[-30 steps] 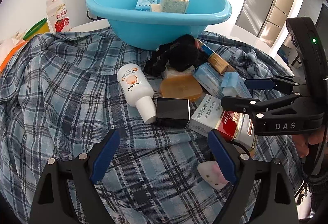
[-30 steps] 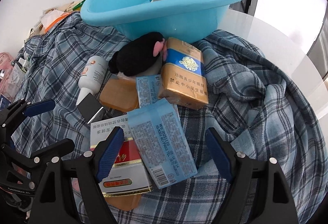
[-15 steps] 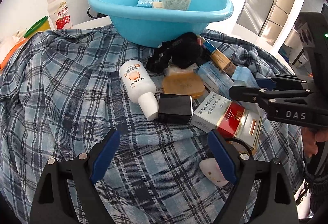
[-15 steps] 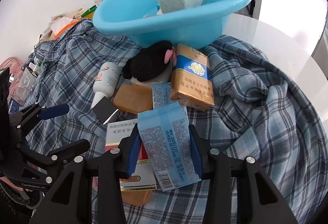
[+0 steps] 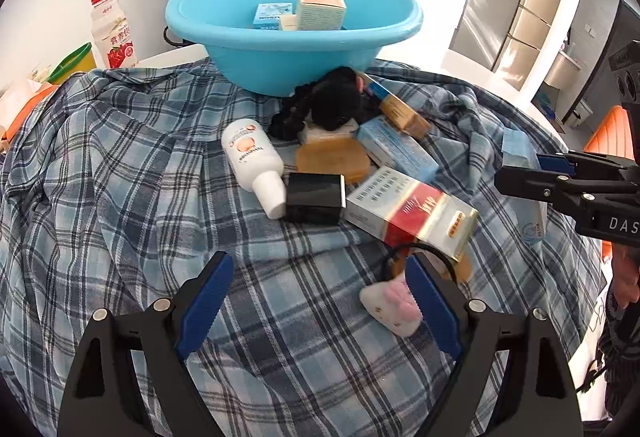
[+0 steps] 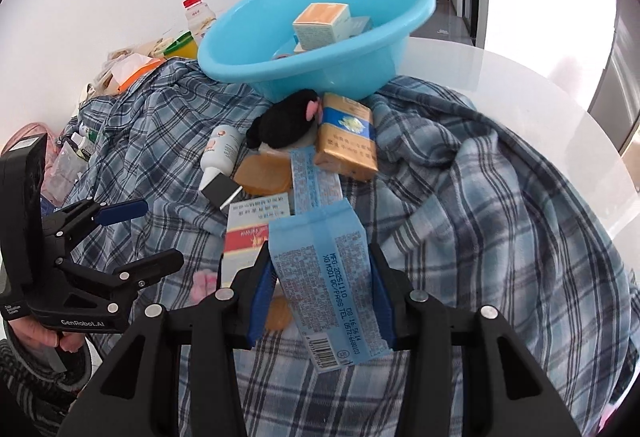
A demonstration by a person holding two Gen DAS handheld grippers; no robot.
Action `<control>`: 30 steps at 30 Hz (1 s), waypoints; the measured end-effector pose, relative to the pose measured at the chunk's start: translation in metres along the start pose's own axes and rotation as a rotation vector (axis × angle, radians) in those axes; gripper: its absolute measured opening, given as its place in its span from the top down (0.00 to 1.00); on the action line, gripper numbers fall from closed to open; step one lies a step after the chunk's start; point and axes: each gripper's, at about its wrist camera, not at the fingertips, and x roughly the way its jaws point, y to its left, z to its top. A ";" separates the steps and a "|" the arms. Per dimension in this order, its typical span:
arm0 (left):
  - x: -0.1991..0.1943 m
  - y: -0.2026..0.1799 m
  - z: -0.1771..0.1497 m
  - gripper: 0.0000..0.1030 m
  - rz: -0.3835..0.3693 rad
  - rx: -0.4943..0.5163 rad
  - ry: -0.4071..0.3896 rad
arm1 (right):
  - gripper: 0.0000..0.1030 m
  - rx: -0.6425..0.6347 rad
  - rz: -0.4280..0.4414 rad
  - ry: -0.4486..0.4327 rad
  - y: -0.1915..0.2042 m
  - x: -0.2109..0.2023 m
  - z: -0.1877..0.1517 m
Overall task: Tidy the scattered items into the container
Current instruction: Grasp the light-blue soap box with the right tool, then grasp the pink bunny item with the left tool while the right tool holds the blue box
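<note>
A blue basin [image 5: 294,33] [image 6: 316,37] stands at the far side of the plaid cloth and holds a few small boxes [image 5: 320,8]. In front of it lie a white bottle [image 5: 250,161], a black box [image 5: 316,192], a red and white carton [image 5: 412,213], an amber soap bar [image 5: 332,159], a gold carton [image 6: 346,137] and a black plush toy [image 6: 286,123]. My right gripper [image 6: 322,291] is shut on a light blue packet [image 6: 332,289] and holds it above the cloth. My left gripper [image 5: 316,299] is open and empty, low over the cloth.
A pink and white soft item [image 5: 394,307] lies by my left gripper's right finger. A milk bottle [image 5: 112,33] and a green and yellow item [image 5: 72,63] stand at the back left. Bare white table [image 6: 500,85] shows at the right. The plaid cloth [image 5: 120,197] is rumpled.
My right gripper closed on the light blue packet and lifted it off the pile, drawing back and up. My left gripper stayed open and shifted slightly.
</note>
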 end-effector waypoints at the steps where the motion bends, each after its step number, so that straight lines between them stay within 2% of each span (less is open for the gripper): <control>1: 0.000 -0.003 -0.002 0.13 -0.004 0.007 0.004 | 0.59 0.008 -0.002 0.000 -0.002 -0.001 -0.003; 8: 0.006 -0.026 -0.017 0.13 -0.062 0.055 0.059 | 0.60 0.050 0.000 0.010 -0.013 -0.006 -0.022; 15: 0.023 -0.037 -0.022 0.13 -0.168 0.077 0.129 | 0.61 0.061 -0.006 0.006 -0.017 -0.007 -0.030; 23: 0.045 -0.032 -0.015 0.13 -0.217 0.057 0.165 | 0.61 0.036 -0.020 0.012 -0.011 -0.005 -0.036; 30: 0.048 -0.039 -0.016 0.13 -0.244 0.112 0.160 | 0.61 0.032 -0.028 0.055 -0.009 0.010 -0.043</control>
